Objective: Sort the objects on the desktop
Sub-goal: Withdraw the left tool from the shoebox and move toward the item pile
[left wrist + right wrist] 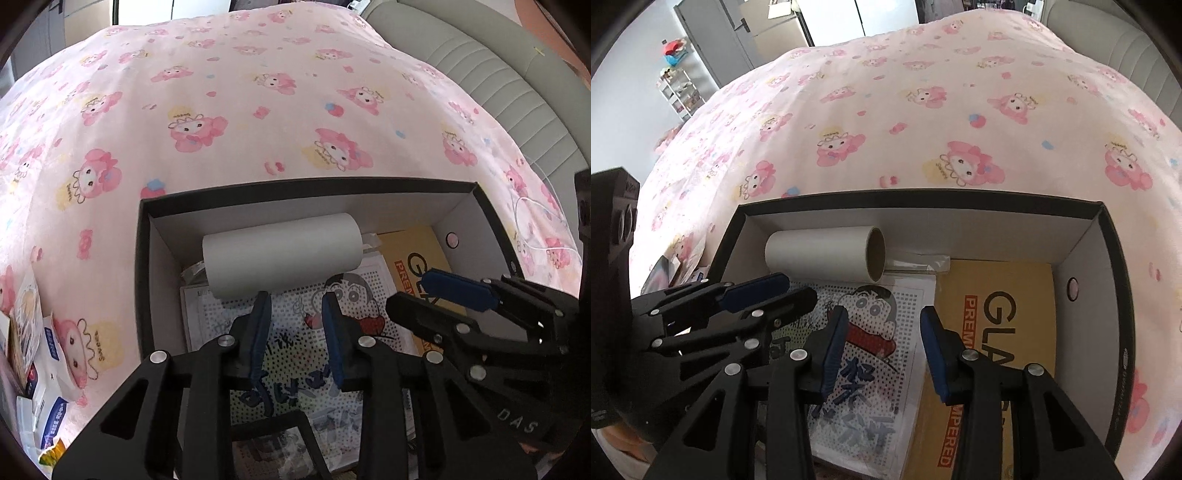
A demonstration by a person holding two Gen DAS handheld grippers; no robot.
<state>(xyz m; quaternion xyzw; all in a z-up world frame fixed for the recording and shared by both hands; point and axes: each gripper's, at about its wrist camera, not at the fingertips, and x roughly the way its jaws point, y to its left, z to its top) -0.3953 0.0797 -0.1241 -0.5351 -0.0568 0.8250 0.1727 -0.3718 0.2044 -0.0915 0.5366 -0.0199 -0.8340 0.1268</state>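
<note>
From the left wrist camera we look down into a black box [142, 280] with a white inside, set on a bed covered by a pink cartoon-print sheet [229, 110]. Our left claw [295, 325] hangs over the box with its blue-padded fingers [258, 332] spread fairly wide and nothing between them. Just past the fingertips lies a white paper roll [280, 254], on its side against the far wall of the box. Under it sits a dotted sheet with a cartoon boy [295, 354], and to the right of that a yellow package [413, 254] with large dark lettering. The right claw [424, 295] reaches in from the right, its fingers standing close together in this view, empty as far as we can see. At the far left edge some small white and blue packets [48, 369] lie on the sheet (their print is too small to read). From the right wrist camera the same box [1115, 295] fills the lower half, and our right claw [884, 339] is spread wide above the dotted cartoon sheet [871, 369] and the yellow package [1001, 295], gripping nothing. The white roll [820, 251] shows its hollow brown core, pointing right, with a thin clear wrapper [916, 264] beside that end. The left claw [790, 291] enters from the left, unloaded, near the roll.
</note>
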